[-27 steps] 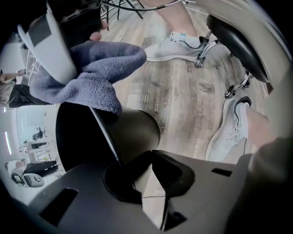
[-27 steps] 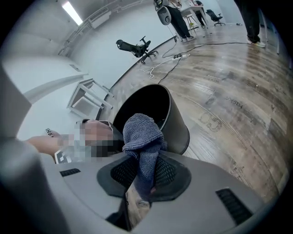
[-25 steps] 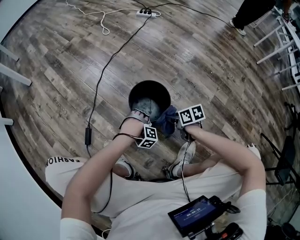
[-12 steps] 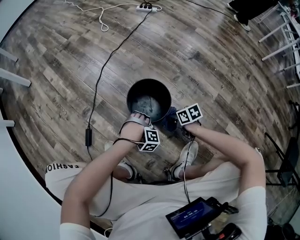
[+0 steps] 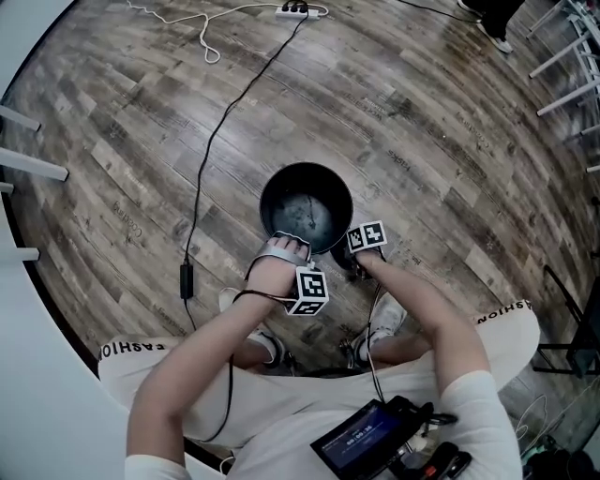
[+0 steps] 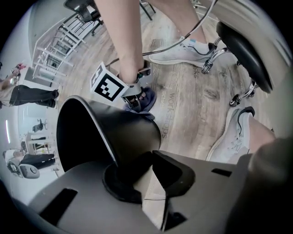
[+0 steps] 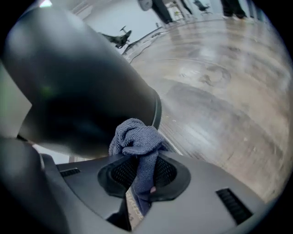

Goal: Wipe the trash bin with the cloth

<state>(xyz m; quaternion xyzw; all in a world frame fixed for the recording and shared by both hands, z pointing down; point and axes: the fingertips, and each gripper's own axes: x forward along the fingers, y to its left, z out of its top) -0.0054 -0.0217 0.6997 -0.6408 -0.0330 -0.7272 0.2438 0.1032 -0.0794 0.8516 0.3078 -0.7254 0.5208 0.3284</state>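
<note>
A black round trash bin (image 5: 307, 206) stands on the wood floor in front of the seated person. My left gripper (image 5: 286, 246) is shut on its near rim; in the left gripper view the rim (image 6: 107, 146) runs down between the jaws of this gripper (image 6: 146, 176). My right gripper (image 5: 343, 260) sits low at the bin's right outer side, shut on a blue-grey cloth (image 7: 137, 137). The bunched cloth touches the bin's dark wall (image 7: 82, 91). From the left gripper view, the cloth (image 6: 146, 98) shows under the right gripper's marker cube (image 6: 109, 87).
A black cable (image 5: 202, 178) runs across the floor to a power strip (image 5: 302, 9). The person's shoes (image 5: 386, 317) and a stool base (image 6: 238, 50) lie close behind the bin. White furniture legs (image 5: 562, 56) stand at the far right. A screen device (image 5: 361, 436) rests on the lap.
My right gripper has dropped with the cloth down the bin's right outer side, so the cloth no longer shows in the head view. The left gripper has stayed on the rim.
</note>
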